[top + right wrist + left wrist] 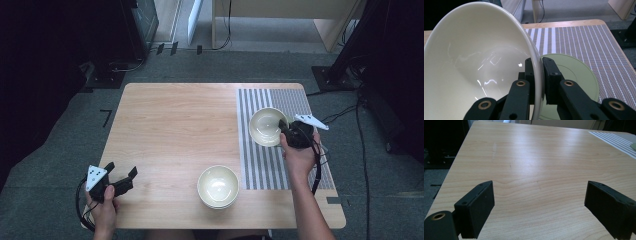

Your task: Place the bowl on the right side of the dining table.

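Bare wooden tabletop (pixel 170 130) is left open at nine o'clock, where the left gripper (pixel 121 178) is held released. At three o'clock, a cream bowl (pixel 266 126) is clamped by its rim, tilted above the striped mat (pixel 262 165), by the right gripper (pixel 286 128).

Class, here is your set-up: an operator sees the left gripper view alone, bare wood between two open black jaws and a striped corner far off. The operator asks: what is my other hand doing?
Observer: The right gripper is shut on the rim of a cream bowl, with one jaw inside the wall and one outside.
Operator: Is that bowl flat on the table?
Observer: No, it is tilted, over the striped mat.
Operator: Anything under it?
Observer: In the right gripper view a pale green plate lies on the mat behind the bowl.
Operator: Any more dishes?
Observer: A stack of cream bowls sits on the bare wood near the front edge.
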